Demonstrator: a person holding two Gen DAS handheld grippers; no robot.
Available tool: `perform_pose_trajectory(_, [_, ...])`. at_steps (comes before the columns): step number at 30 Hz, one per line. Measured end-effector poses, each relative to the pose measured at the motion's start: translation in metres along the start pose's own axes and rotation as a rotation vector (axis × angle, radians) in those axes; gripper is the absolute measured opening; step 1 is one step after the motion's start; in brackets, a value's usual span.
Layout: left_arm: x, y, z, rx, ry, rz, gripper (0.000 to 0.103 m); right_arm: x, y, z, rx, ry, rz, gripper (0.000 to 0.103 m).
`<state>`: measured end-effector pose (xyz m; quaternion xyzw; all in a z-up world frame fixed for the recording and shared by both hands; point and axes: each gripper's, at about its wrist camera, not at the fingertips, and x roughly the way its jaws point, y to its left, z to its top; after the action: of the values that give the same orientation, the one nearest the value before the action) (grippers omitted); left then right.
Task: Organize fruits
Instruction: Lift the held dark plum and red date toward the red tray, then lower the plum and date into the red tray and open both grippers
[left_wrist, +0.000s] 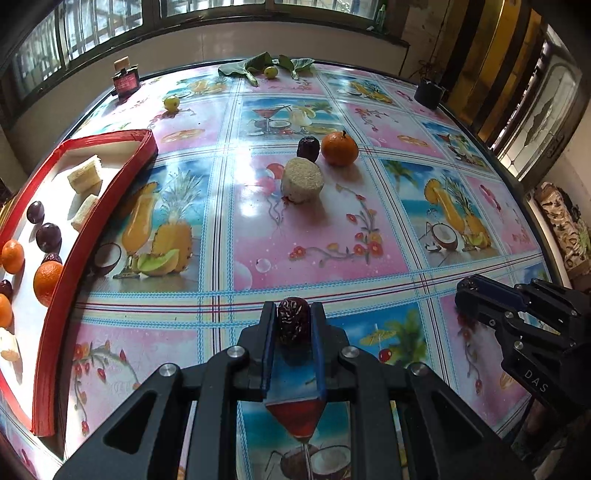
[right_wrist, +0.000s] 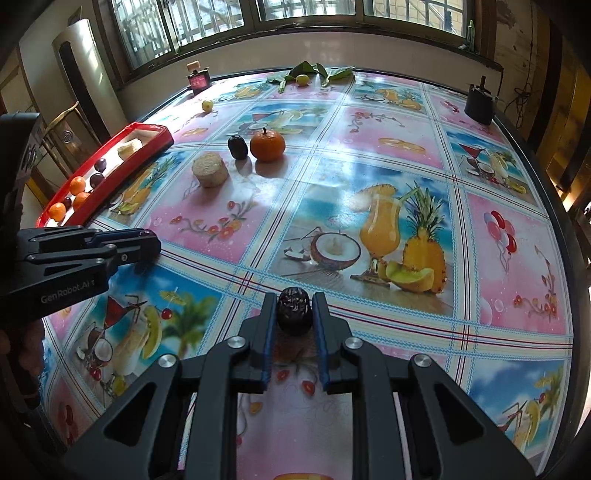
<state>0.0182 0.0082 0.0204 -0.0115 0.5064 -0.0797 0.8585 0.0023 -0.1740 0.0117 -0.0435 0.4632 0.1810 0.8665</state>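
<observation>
Right now each tool has a wrinkled fruit pinched between its blue pads. The left gripper (left_wrist: 293, 321) is clamped on a reddish date (left_wrist: 292, 320), and the right gripper (right_wrist: 294, 312) on a darker date (right_wrist: 294, 311); whether either fruit clears the patterned table (right_wrist: 369, 177) I cannot tell.

Ahead of both tools, well apart from them, sit a pale round slice (left_wrist: 303, 180), a third dark date (left_wrist: 307, 148) and a tangerine (left_wrist: 339, 148), close together.

Off to the left gripper's left lies the red tray (left_wrist: 92, 221), holding tangerines, dark plums and pale banana pieces; its near end is cut off at the frame edge, so the full count is hidden.

At the far edge, small greenish fruits and leaves are too small to name.
</observation>
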Motion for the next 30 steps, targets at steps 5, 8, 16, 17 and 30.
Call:
perform_pose_trajectory(5, [-0.015, 0.006, -0.019, -0.033, -0.008, 0.001, 0.017, -0.009, 0.009, -0.014, -0.014, 0.013, -0.01, 0.02])
perform_pose_trajectory(8, [-0.025, 0.008, -0.03, -0.025, -0.021, 0.018, 0.017, -0.013, 0.015, -0.019, -0.011, 0.019, -0.004, 0.02])
perform_pose_trajectory(16, [-0.05, 0.022, -0.049, -0.048, -0.058, 0.027, 0.017, -0.02, 0.04, -0.024, -0.017, 0.014, 0.015, 0.02])
perform_pose_trajectory(17, [-0.052, 0.025, -0.051, -0.053, -0.06, 0.029, 0.017, -0.021, 0.044, -0.023, -0.017, 0.011, 0.019, 0.02])
perform_pose_trajectory(30, [-0.076, 0.061, -0.061, -0.124, -0.094, 0.039, 0.017, -0.017, 0.106, -0.002, -0.093, -0.008, 0.089, 0.02])
